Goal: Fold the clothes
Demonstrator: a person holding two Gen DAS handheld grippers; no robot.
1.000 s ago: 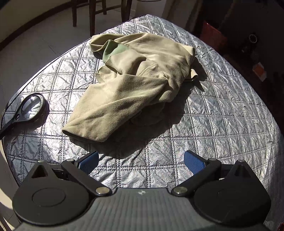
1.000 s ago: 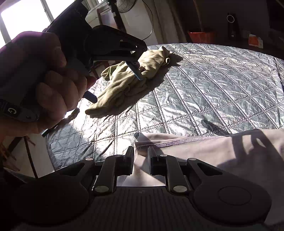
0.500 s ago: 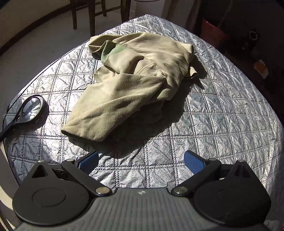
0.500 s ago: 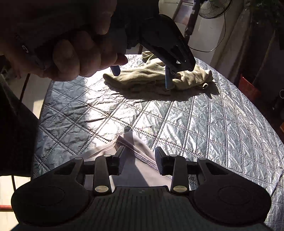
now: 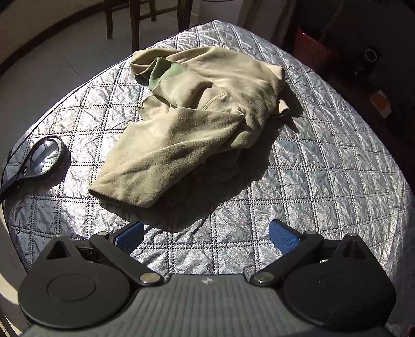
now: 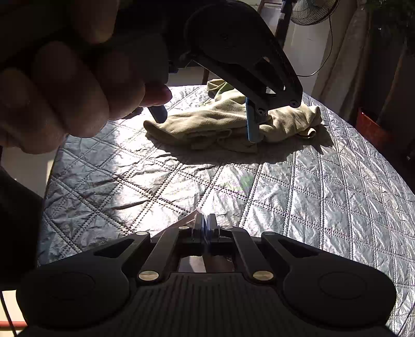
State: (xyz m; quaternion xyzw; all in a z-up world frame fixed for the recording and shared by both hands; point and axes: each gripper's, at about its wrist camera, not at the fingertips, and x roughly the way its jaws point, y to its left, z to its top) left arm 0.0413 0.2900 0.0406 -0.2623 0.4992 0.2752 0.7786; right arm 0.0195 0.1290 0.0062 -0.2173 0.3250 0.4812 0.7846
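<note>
A crumpled olive-tan fleece garment (image 5: pixel 197 121) lies on the quilted silver table cover (image 5: pixel 324 166); it also shows in the right wrist view (image 6: pixel 223 124). My left gripper (image 5: pixel 206 237) is open and empty, hovering just short of the garment's near sleeve; it also appears in the right wrist view (image 6: pixel 205 121), above the fleece. My right gripper (image 6: pixel 206 224) is shut on the edge of a pale lilac garment (image 6: pixel 188 220), of which only a small corner shows beside the fingers.
A black magnifying glass (image 5: pixel 44 158) lies near the table's left edge. Wooden chair legs (image 5: pixel 135 23) stand beyond the far edge. A fan (image 6: pixel 311 10) and a red pot (image 6: pixel 371 127) stand past the table. The cover (image 6: pixel 324 197) stretches to the right.
My right gripper opened, shifted along the pale garment and has closed on its edge. The left gripper stayed open and drifted slightly over the fleece.
</note>
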